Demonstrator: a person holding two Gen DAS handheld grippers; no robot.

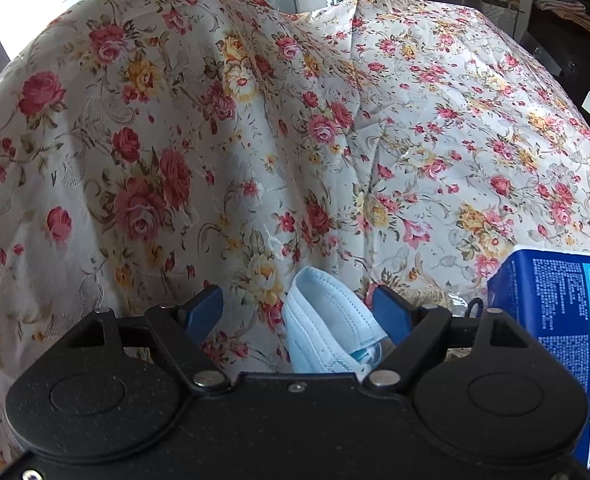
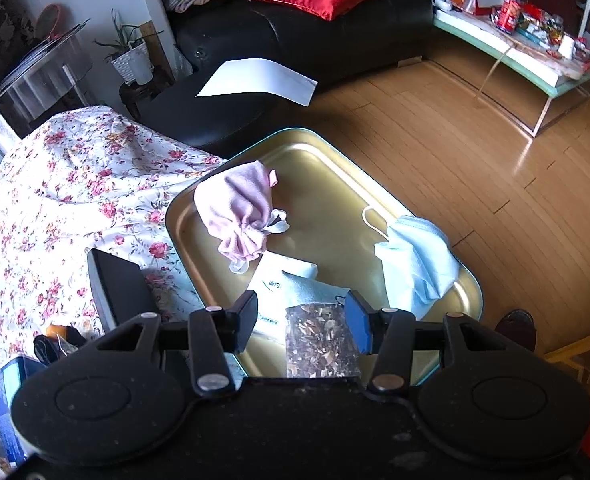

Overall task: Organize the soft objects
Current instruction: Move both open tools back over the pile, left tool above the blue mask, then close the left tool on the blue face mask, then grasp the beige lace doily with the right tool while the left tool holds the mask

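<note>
1. The left gripper (image 1: 295, 308) points down at a flowered cloth (image 1: 215, 140), its jaws standing wide apart.
2. A pale blue face mask (image 1: 327, 328) lies between them, close against the right-hand finger and clear of the left-hand one; no pad visibly presses on it.
3. To the right of this gripper, a blue tissue pack (image 1: 555, 312) lies on the cloth.
4. The right gripper (image 2: 301, 320) hangs over the near end of a gold tray (image 2: 335, 168), jaws partly apart.
5. A clear packet of dried leaves (image 2: 319, 340) sits between its fingers; whether they pinch it or merely frame it, I cannot tell.
6. Just ahead of the fingers is a white packet (image 2: 279, 280), partly under the leaf packet.
7. Farther ahead and left lies a pink pouch (image 2: 239, 208); ahead and right, a second face mask (image 2: 415, 256) lies against the tray rim.
8. The flowered cloth spreads left of the tray.
</note>
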